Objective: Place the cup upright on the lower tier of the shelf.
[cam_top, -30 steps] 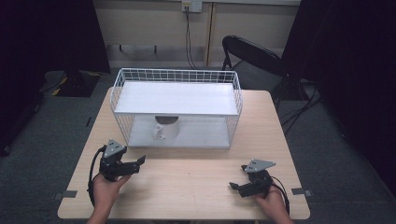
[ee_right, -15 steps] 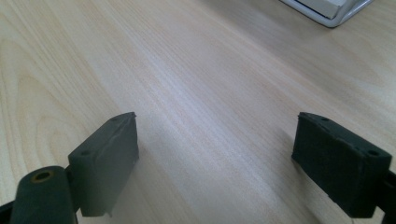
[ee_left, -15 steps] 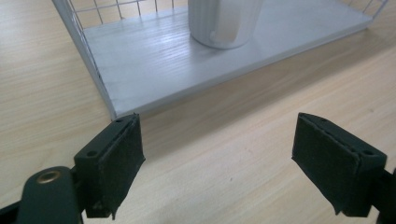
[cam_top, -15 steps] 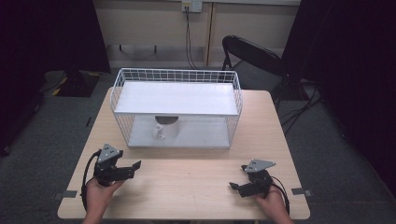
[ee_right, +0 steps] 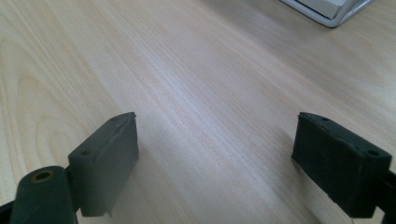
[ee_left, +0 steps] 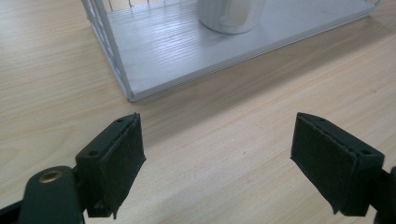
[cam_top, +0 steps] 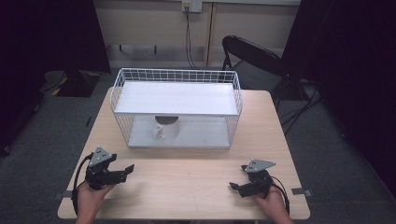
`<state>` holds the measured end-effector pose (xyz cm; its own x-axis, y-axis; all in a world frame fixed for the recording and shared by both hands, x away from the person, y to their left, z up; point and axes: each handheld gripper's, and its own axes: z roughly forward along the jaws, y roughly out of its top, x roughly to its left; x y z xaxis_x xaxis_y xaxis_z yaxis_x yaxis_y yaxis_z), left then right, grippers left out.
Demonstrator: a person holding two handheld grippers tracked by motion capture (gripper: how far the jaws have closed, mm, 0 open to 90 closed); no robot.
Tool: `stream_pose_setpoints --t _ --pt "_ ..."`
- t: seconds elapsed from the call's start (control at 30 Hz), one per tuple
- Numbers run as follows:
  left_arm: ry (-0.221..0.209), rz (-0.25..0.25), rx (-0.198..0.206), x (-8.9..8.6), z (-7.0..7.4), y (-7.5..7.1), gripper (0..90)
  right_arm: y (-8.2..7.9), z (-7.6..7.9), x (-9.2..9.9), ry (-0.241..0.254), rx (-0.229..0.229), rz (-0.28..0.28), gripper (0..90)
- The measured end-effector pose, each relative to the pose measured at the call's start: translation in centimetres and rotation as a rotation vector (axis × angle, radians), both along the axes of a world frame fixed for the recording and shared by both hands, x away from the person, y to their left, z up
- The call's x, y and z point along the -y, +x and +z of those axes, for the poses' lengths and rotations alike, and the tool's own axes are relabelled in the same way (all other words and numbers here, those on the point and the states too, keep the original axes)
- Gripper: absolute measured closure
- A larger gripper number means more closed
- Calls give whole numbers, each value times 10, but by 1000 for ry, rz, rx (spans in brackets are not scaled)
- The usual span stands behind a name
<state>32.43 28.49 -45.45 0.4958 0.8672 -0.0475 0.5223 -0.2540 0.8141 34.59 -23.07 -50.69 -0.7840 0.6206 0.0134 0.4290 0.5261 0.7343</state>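
Left tongs point(cam_top: 125, 169): held in the person's left hand point(cam_top: 89, 197) at the near left of the tabletop point(cam_top: 187, 186); jaws spread wide, nothing between them – in the left gripper view point(ee_left: 217, 163) they frame bare wood, aimed at the rack's near corner.
Right tongs point(cam_top: 235, 186): held in the right hand point(cam_top: 273, 205) at the near right; jaws also wide apart and empty – over bare wood in the right gripper view point(ee_right: 217, 163).
Count: two tongs, two hands, one mug, one wire rack, one chair.
Mug point(cam_top: 166, 128): stands on the rack's lower shelf, left of its middle, well apart from both tongs.
Hidden: the mug's upper part is covered by the top shelf in the high view; the left gripper view point(ee_left: 231, 14) cuts it off at the frame's top edge. The right gripper view catches just a corner of the rack point(ee_right: 334, 11).
Materials: black blocky jaw pads; a pale wood-grain tabletop; a white wire rack point(cam_top: 116, 88) with two flat white shelves; a white rounded mug with a handle; a dark folding chair point(cam_top: 252, 58) behind the tabletop.
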Motion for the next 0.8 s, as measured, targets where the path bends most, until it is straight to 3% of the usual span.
stream_pose_setpoints --t 0.8 --pt "9 -15 5 -44 -9 -19 172 0 0 0 0 0 0 134"
